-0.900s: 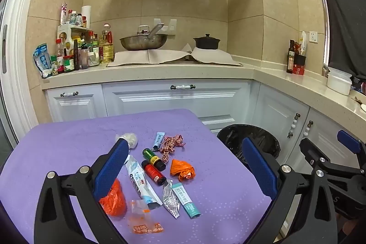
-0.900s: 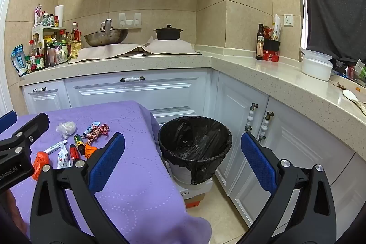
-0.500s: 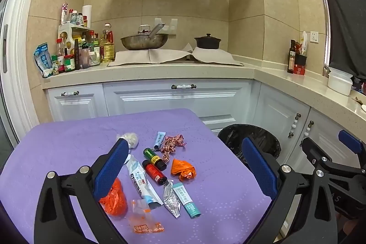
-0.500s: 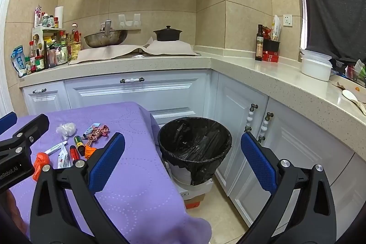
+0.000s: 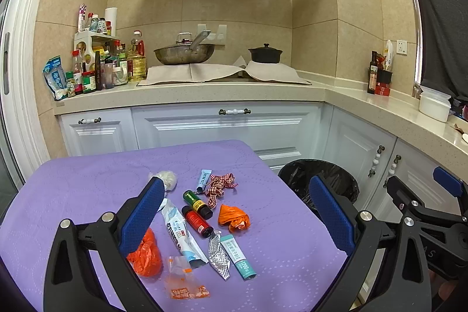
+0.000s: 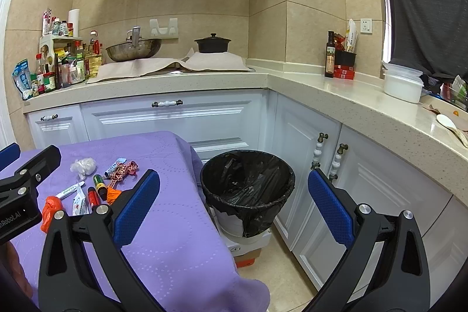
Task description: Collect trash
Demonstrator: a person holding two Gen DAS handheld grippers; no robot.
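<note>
Both grippers spread wide, nothing between the fingers. Left gripper (image 5: 234, 212) raised over the purple-clothed desk (image 5: 87, 183), tilted down toward a scatter of trash. Right gripper (image 6: 234, 206) off the desk's right edge, aimed at the bin (image 6: 248, 189), black-lined, on the floor beside the desk and in front of the white cabinets.

On the desk, all lying loose: white wad (image 5: 167, 179) farthest back, small blue tube (image 5: 203, 179) next to a checked ribbon (image 5: 220, 186). Two little bottles side by side, green-capped (image 5: 197, 203) and red (image 5: 197, 221). Crumpled orange wrapper (image 5: 234, 218) just right of them. Long white-blue wrapper (image 5: 181, 239) left of the red bottle. Orange bag (image 5: 146, 256) partly behind the left finger. Foil strip (image 5: 219, 256) touching a teal sachet (image 5: 238, 258). Clear packet with orange print (image 5: 182, 279) nearest the camera.

Bin well apart from the trash, with only the liner visible inside.
</note>
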